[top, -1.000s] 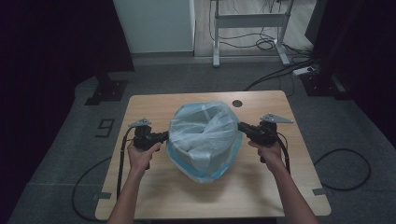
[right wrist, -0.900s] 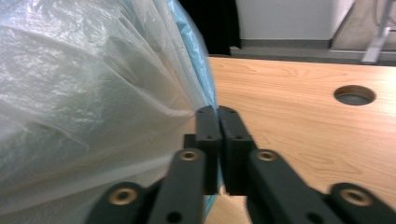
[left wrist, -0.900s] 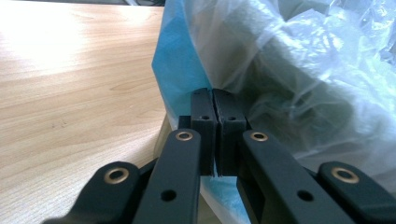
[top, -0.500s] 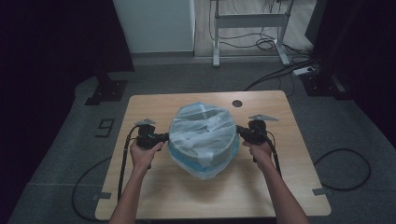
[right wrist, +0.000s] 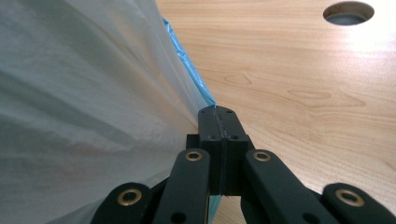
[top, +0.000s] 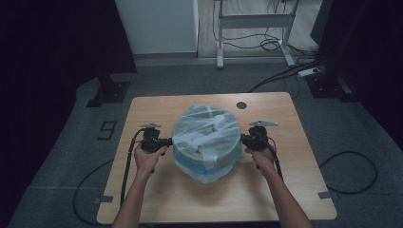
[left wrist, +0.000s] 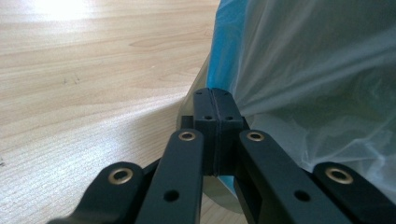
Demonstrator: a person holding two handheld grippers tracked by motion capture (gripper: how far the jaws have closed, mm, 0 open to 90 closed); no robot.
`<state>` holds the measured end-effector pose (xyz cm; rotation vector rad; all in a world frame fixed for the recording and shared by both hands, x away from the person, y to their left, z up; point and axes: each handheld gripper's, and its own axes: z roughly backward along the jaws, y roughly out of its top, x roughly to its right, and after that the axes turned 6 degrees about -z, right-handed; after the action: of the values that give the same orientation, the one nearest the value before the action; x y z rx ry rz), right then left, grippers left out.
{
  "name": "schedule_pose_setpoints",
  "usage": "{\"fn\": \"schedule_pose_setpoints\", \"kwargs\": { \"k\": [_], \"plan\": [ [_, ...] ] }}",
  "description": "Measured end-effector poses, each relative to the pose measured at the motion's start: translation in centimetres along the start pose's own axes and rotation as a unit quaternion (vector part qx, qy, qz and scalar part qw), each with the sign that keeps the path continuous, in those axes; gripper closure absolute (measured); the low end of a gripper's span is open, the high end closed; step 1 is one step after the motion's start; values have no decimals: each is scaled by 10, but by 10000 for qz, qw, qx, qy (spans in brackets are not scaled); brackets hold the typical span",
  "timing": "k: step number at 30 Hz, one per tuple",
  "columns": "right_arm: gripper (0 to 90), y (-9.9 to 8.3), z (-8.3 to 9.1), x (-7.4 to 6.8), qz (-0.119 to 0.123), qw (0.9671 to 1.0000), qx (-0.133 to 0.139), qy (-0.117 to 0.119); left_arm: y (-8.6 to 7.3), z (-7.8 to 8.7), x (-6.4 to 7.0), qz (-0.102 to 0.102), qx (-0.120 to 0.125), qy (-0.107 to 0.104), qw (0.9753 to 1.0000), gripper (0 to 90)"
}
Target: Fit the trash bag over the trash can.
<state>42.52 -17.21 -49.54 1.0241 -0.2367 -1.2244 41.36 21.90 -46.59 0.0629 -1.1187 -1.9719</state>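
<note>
Two tongs, left and right, clamp one plastic bag.

The translucent pale blue plastic bag veils the round container inside it, so that container's material and contents cannot be told in the high view. In the left gripper view the bag runs off the top and right edges; in the right gripper view it runs off the top and left. The film pinched between each pair of closed jaws is hidden
</note>
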Motion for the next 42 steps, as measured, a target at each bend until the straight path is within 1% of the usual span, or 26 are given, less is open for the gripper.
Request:
{"fn": "schedule_pose_setpoints", "kwargs": {
  "k": [1, 7, 9, 10, 12, 13, 14, 15, 16, 17, 18, 19, 22, 23, 24, 25, 28, 29, 30, 31, 33, 34, 37, 38, 39, 42],
  "plan": [
    [894, 0, 1, 2, 8, 10000, -44, -40, -1, -2, -1, -4, -75, 46, 10000, 900],
    [893, -4, 4, 4, 20, 9999, -99, -89, -3, -4, 1, -34, -131, 22, 9999, 899],
    [892, -5, 5, 5, 45, 9999, -60, -115, -4, -1, 1, -59, -85, 78, 9999, 858],
    [879, -5, 7, 6, 38, 9999, 2, -133, -4, 2, 2, -94, 21, 190, 9998, 858],
    [756, -6, 12, 5, 89, 9996, 220, -150, -5, 9, 3, -87, 192, 486, 9986, 685],
    [635, -5, 20, 5, 101, 9986, 506, -130, -6, 14, 3, -84, 347, 576, 9977, 539],
    [635, -5, 20, 5, 101, 9986, 506, -130, -6, 19, 2, -62, 483, 603, 9970, 539],
    [560, -4, 25, 4, 73, 9978, 637, -150, -6, 25, 2, -70, 604, 624, 9962, 485],
    [510, -4, 35, 3, 65, 9959, 888, -138, -7, 37, 3, -167, 806, 737, 9939, 395],
    [510, -4, 35, 3, 65, 9959, 888, -138, -7, 37, 3, -167, 806, 737, 9939, 380],
    [470, -5, 46, 1, 88, 9939, 1099, -56, -7, 49, 4, -278, 963, 702, 9925, 372],
    [470, -5, 46, 1, 88, 9939, 1099, -56, -7, 49, 4, -278, 963, 702, 9925, 364],
    [465, -7, 63, -1, 194, 9912, 1302, 148, -3, 64, 11, -603, 1151, 609, 9896, 346],
    [463, -9, 69, -2, 251, 9905, 1341, 198, -1, 69, 14, -727, 1203, 541, 9886, 341],
    [457, -13, 80, -5, 391, 9889, 1394, 334, 4, 76, 20, -991, 1284, 376, 9860, 336],
    [457, -13, 80, -5, 391, 9889, 1394, 334, 4, 76, 20, -991, 1284, 376, 9860, 336],
    [448, -19, 94, -6, 514, 9864, 1468, 534, 15, 82, 29, -1285, 1327, 47, 9828, 337],
    [443, -22, 98, -6, 537, 9859, 1474, 576, 19, 82, 32, -1400, 1305, -40, 9815, 336],
    [440, -28, 107, -6, 571, 9847, 1484, 707, 27, 82, 38, -1634, 1245, -85, 9786, 333],
    [440, -28, 107, -6, 571, 9847, 1484, 707, 27, 82, 38, -1634, 1245, -85, 9786, 332],
    [439, -40, 121, -4, 620, 9825, 1528, 864, 35, 81, 44, -1816, 1178, -172, 9761, 334],
    [439, -40, 121, -4, 620, 9825, 1528, 864, 39, 79, 46, -1905, 1143, -234, 9747, 334],
    [440, -53, 134, -2, 657, 9798, 1591, 1022, 50, 74, 52, -2137, 974, -390, 9713, 349],
    [441, -63, 141, 0, 681, 9784, 1616, 1096, 53, 71, 53, -2199, 896, -437, 9704, 362],
    [441, -63, 141, 0, 681, 9784, 1616, 1096, 57, 68, 55, -2260, 825, -441, 9696, 362],
    [451, -82, 150, 6, 639, 9780, 1632, 1128, 67, 58, 61, -2426, 577, -464, 9673, 378]
  ]
}}
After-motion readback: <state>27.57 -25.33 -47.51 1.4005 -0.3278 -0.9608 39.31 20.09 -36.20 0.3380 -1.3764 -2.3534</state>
